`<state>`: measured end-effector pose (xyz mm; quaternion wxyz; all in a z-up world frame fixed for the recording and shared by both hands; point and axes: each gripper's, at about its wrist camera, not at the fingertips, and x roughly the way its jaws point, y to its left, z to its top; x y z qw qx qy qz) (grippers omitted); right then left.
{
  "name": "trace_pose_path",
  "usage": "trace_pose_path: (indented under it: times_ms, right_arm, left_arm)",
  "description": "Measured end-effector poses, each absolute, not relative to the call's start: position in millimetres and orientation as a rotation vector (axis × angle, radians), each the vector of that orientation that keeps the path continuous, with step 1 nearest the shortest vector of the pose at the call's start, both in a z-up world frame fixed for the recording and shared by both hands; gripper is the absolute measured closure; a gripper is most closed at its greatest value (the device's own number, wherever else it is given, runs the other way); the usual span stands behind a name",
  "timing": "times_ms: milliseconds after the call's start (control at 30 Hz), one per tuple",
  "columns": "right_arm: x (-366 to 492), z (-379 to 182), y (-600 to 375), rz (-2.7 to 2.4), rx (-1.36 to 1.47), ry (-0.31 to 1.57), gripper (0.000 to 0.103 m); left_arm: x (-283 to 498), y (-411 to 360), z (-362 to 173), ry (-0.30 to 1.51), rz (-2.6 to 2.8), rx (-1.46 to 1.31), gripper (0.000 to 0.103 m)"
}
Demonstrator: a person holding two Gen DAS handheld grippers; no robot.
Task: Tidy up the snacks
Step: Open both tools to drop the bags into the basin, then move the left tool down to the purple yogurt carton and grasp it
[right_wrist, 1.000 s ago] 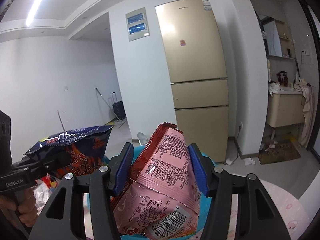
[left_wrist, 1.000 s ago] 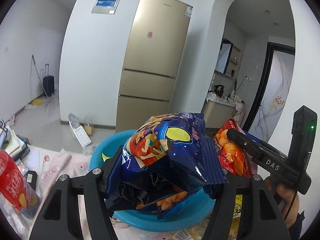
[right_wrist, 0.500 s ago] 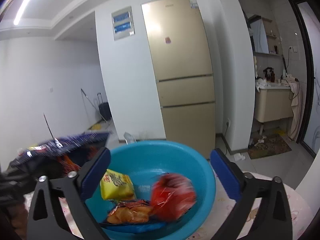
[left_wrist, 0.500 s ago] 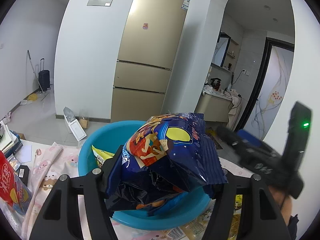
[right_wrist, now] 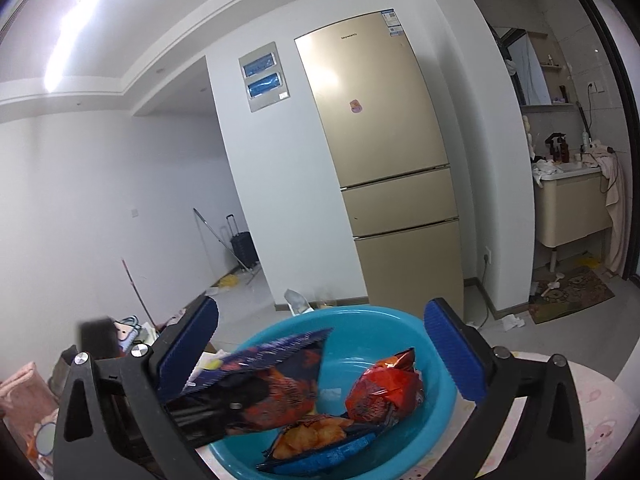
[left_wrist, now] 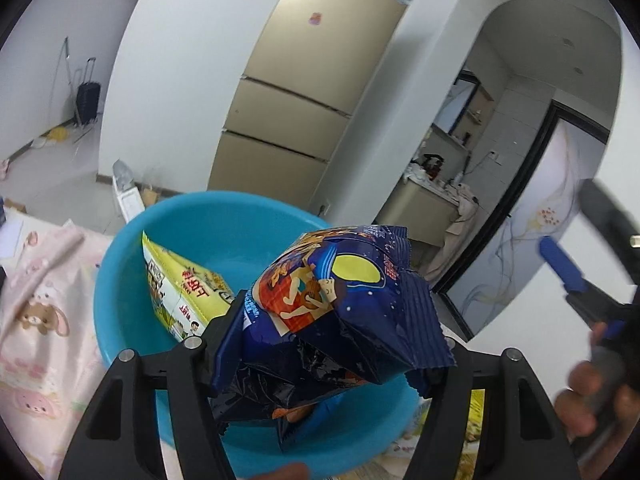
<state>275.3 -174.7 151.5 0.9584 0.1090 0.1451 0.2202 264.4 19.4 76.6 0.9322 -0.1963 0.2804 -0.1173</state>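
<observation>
Above the blue basin [left_wrist: 120, 280], a dark blue snack bag [left_wrist: 340, 320] is held between the left gripper's [left_wrist: 332, 344] jaws, which are easing apart. At three o'clock, the right gripper [right_wrist: 320, 356] is spread wide and empty; a red snack bag [right_wrist: 384, 392] lies in the basin.

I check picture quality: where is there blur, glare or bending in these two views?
Left wrist view: right gripper and the hand are motion-blurred, chip bag sharp, fridge bowed. Right wrist view: ceiling light glares, walls curve, basin sharp.
</observation>
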Motion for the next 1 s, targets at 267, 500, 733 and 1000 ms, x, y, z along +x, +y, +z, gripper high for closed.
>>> trace_pose_path:
  times_ms: [267,500,733,1000]
  right_arm:
    - [276,151,-171,0.471,0.210,0.304,0.000]
    - [285,143,-163,0.483,0.165,0.360,0.000]
    - [282,144,-163,0.490,0.166,0.356,0.000]
    - [265,161,-168,0.501,0.155,0.310,0.000]
  left_arm:
    - [261,22,83,0.514,-0.214,-0.326,0.000]
    - [255,54,97,0.619,-0.106,-0.284,0.000]
    - [242,65,114,0.545,-0.114,-0.336,0.000]
    - [205,35,160,0.418,-0.127,-0.185,0.000]
